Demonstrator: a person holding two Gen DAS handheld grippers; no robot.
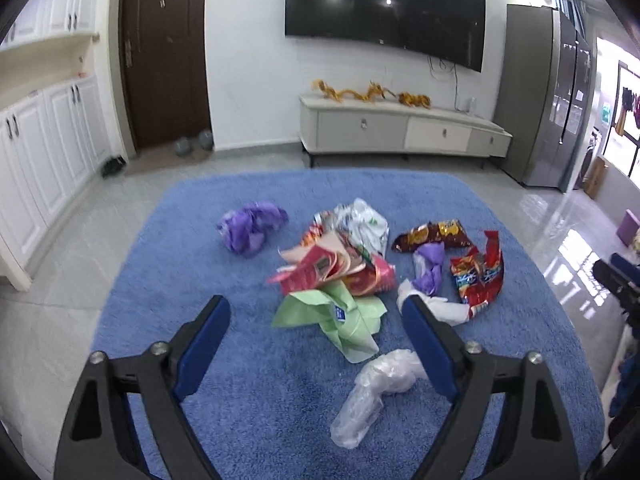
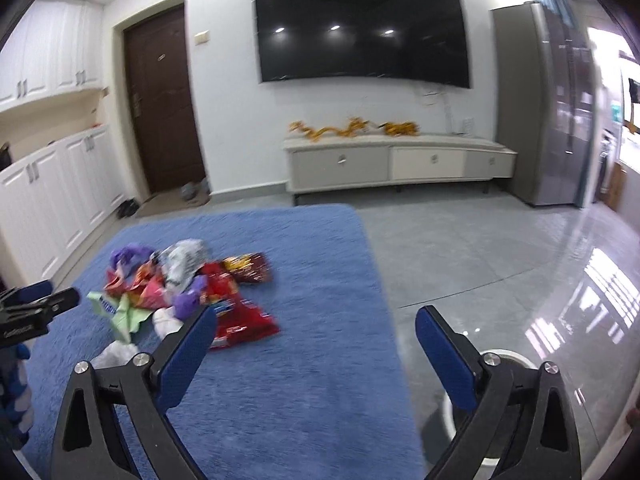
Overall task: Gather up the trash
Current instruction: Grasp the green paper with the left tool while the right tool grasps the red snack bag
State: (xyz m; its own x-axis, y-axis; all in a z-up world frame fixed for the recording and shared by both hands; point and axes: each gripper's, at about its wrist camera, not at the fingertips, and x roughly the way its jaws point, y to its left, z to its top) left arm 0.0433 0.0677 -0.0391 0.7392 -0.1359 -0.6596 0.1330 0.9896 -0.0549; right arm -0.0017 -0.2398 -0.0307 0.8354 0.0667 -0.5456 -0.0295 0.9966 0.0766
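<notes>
The trash lies heaped in the middle of a blue rug [image 1: 248, 420] on the floor: a green paper wrapper [image 1: 332, 316], red snack bags [image 1: 476, 280], a purple bag [image 1: 250, 228] at the far left and a clear plastic bag [image 1: 372, 392] nearest. The left claw [image 1: 316, 316] hangs spread wide above the green wrapper, empty, probably lined up to pinch it. The right claw [image 2: 316, 328] is also spread and empty, aimed right of the heap, near a white bin [image 2: 508, 360] likely meant to receive the litter.

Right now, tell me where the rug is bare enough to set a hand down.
Bare: the blue rug right of the red snack bag, out to its tiled-floor edge, and left of the purple bag. Crowded: the centre pile around the green wrapper.
</notes>
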